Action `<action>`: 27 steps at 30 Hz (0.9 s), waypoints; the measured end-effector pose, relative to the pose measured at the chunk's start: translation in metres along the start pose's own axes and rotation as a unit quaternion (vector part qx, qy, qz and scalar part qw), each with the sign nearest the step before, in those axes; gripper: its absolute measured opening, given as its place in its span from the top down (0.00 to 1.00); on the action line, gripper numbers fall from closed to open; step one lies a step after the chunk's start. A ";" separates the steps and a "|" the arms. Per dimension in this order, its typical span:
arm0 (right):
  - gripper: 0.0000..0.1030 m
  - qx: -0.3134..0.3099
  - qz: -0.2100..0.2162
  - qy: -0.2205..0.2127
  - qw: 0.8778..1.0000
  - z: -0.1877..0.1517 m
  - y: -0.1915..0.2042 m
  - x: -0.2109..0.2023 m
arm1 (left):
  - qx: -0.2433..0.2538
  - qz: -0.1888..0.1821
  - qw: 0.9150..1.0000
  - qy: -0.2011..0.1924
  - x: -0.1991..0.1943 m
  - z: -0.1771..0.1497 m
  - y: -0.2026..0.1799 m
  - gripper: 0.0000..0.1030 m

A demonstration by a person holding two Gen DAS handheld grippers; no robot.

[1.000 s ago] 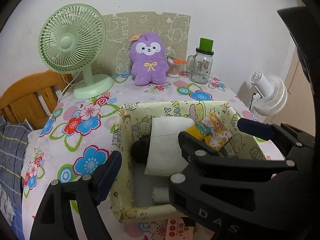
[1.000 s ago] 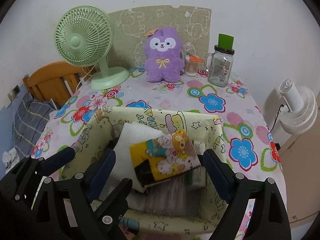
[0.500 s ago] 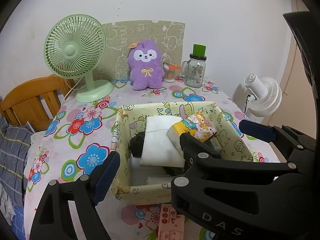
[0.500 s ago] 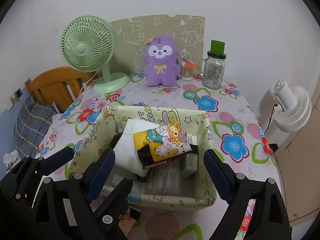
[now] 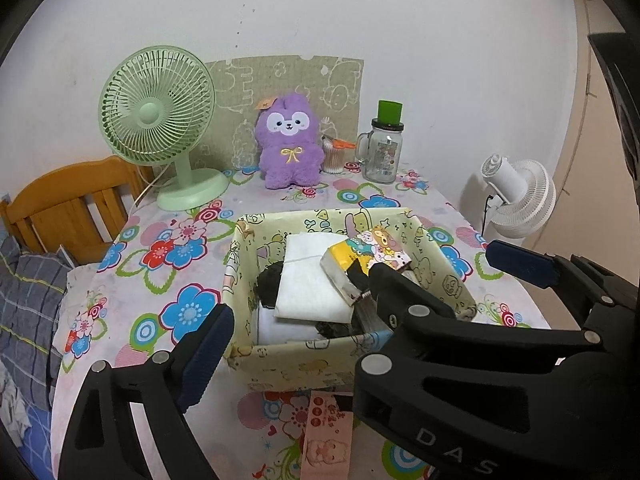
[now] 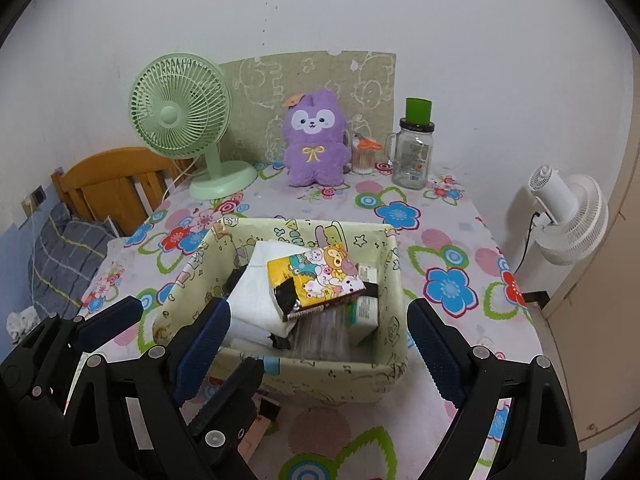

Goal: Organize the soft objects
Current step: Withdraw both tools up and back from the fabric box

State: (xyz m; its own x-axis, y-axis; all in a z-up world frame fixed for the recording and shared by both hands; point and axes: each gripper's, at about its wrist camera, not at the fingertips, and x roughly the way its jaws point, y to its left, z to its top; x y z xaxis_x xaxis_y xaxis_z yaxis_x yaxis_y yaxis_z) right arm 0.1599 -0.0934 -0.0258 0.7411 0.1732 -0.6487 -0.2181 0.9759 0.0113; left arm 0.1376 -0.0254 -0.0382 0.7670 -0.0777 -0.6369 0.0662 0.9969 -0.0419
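A pale yellow cartoon-print fabric box (image 5: 280, 364) (image 6: 384, 384) stands on the flowered table. In it lie a white folded cloth (image 5: 308, 272) (image 6: 264, 292), a yellow cartoon tissue pack (image 5: 368, 256) (image 6: 316, 280) and dark items. A purple plush toy (image 5: 289, 142) (image 6: 315, 138) sits upright at the back of the table. My left gripper (image 5: 356, 296) is open and empty, in front of the box. My right gripper (image 6: 316, 344) is open and empty, spanning the box's near side; its body shows in the left wrist view (image 5: 480, 360).
A green desk fan (image 5: 160, 120) (image 6: 184, 120) stands back left. A glass jar with a green lid (image 5: 385, 148) (image 6: 414, 152) and a cotton-swab cup (image 6: 362, 156) stand back right. A red-and-pink packet (image 5: 326, 436) lies before the box. A white fan (image 6: 568, 216) and a wooden bed frame (image 5: 72, 204) flank the table.
Both grippers have pulled back and up from the box, so the box and table look smaller and farther. Both stay open and empty. The tissue pack stays in the box.
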 end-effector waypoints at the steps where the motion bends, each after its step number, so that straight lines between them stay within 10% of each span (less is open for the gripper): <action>1: 0.11 0.001 -0.001 -0.002 1.000 -0.002 0.000 -0.004 | 0.001 0.000 1.000 -0.001 -0.002 0.000 -0.001 0.10; 27: 0.11 0.005 -0.007 -0.033 0.999 -0.035 -0.002 -0.062 | 0.007 -0.001 0.999 -0.033 -0.054 -0.029 -0.022 0.08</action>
State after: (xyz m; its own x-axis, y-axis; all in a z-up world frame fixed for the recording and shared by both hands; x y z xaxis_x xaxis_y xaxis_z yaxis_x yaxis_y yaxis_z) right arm 0.0922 -0.1105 -0.0116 0.7840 0.1684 -0.5975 -0.2017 0.9794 0.0113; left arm 0.0760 -0.0430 -0.0250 0.8070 -0.0811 -0.5850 0.0766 0.9965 -0.0324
